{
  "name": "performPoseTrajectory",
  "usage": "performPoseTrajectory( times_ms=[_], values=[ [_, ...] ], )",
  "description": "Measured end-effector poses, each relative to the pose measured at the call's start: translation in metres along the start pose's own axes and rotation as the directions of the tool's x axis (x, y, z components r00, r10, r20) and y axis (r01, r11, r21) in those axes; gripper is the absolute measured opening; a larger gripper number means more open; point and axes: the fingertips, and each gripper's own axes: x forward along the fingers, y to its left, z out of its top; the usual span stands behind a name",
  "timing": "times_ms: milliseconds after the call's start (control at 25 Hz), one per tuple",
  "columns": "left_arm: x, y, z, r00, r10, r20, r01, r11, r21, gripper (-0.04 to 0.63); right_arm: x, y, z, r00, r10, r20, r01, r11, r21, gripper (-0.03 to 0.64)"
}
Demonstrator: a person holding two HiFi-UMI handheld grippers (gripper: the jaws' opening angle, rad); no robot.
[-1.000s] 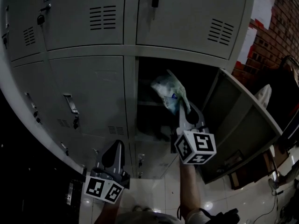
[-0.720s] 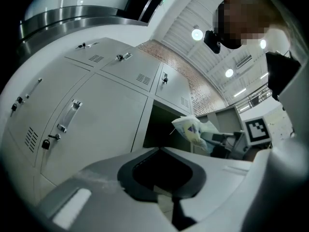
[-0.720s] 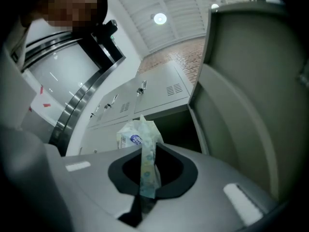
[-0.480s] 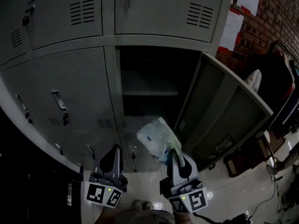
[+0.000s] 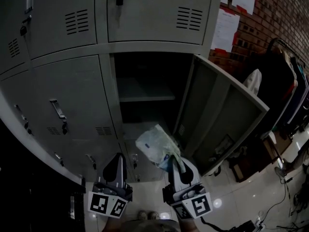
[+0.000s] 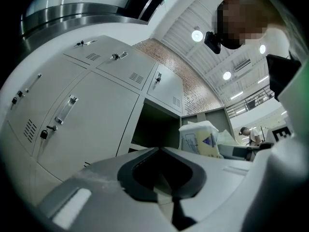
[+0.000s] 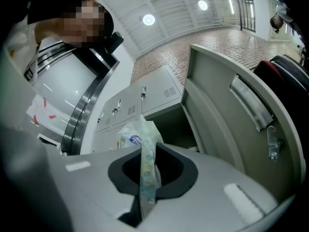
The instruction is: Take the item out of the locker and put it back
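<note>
1 packet (image 5: 153, 146), seemingly soft and light, sits pinched by its sealed edge in right gripper (image 5: 176, 161); left gripper (image 5: 116, 160) is closed, empty.

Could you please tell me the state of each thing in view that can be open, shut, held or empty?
locker door: swung open.
locker compartment: open, nothing visible on its shelf, though it is dark.
plastic packet: outside the compartment, pinched by the right gripper.
right gripper: shut on the plastic packet.
left gripper: shut, empty.
neighbouring locker doors: shut.
</note>
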Motion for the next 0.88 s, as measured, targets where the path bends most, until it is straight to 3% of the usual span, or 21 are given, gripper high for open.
performPoseTrajectory(
  times_ms=[600,760,880],
  values=[
    [-0.001,0.014,0.003,0.999,0.037,0.021,-0.036,0.999,-0.013,0.006,0.011,-0.002,0.001,1.0,0.018,0.011,-0.018,1.0,0.006,0.011],
    [-0.002,0.024,0.002,0.998,0.06,0.02,-0.06,0.998,-0.01,0.006,0.063,-0.014,0.024,0.998,0.062,0.025,-0.06,0.997,-0.052,0.011],
    [-0.003,0.032,0.001,0.997,0.075,0.014,-0.075,0.997,-0.008,0.006,0.128,-0.036,0.027,0.998,0.04,-0.046,-0.046,0.991,-0.125,0.012]
  ],
)
